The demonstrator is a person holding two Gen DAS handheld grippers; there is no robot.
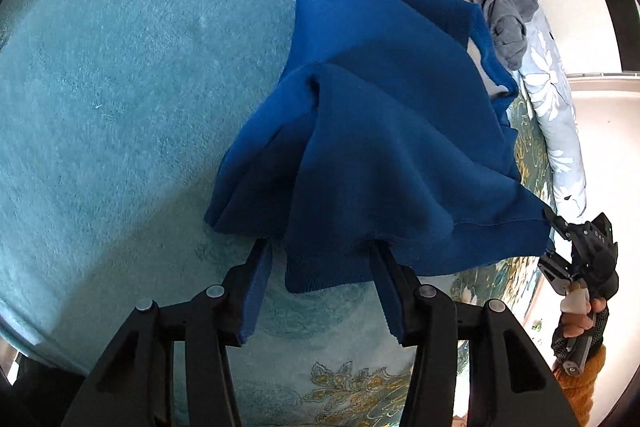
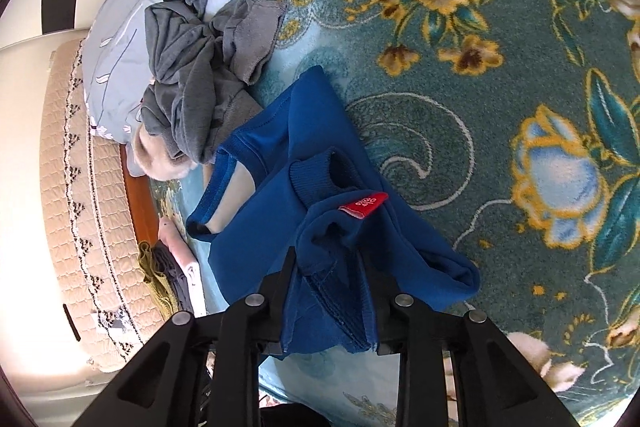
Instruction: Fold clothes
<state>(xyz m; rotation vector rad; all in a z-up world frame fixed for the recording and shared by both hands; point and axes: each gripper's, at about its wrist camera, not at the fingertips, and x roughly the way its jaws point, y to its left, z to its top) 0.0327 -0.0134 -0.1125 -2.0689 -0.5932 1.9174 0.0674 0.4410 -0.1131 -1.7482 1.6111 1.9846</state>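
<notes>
A blue sweatshirt (image 1: 384, 131) hangs over the teal blanket (image 1: 120, 87), right gripper (image 2: 330, 291) clamped on bunched hem, left gripper (image 1: 320, 267) spread with cloth draped across; that corner could slip and collapse the fold.

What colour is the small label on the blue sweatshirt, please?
Red label, clearest in the right wrist view.

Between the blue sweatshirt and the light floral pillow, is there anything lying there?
Yes. A crumpled grey garment lies between the blue sweatshirt and the floral pillow, partly on the pillow. The right wrist view shows it best.
</notes>
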